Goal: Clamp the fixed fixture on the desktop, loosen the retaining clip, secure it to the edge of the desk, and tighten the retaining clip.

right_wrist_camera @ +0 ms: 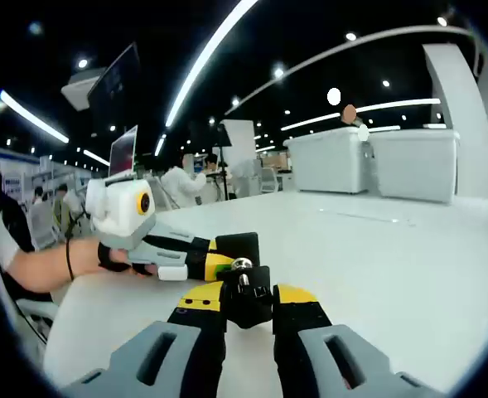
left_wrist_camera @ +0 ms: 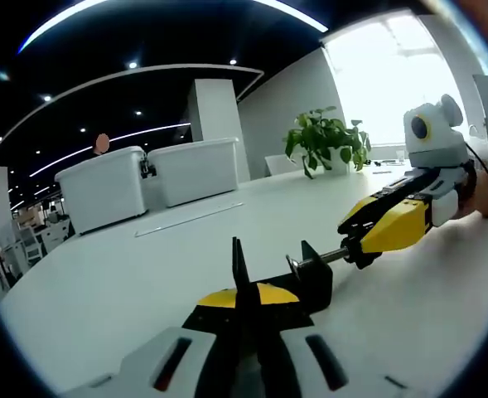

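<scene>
Gripping the black clamp [left_wrist_camera: 310, 278] on the white desk [left_wrist_camera: 144, 265], the left gripper [left_wrist_camera: 245, 311] is clenched on its frame; at 3 o'clock, the right gripper [left_wrist_camera: 361, 240] pinches its screw.

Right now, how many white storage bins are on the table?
2: one bin at the table's far edge, the other bin right beside it, nearer the potted plant. Others may be out of view.

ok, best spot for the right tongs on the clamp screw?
Grip the clamp screw at its outer end, coming in along its axis from the side facing away from the black clamp body. The screw sticks out sideways, level with the table, and the right tongs already close on that end.
</scene>
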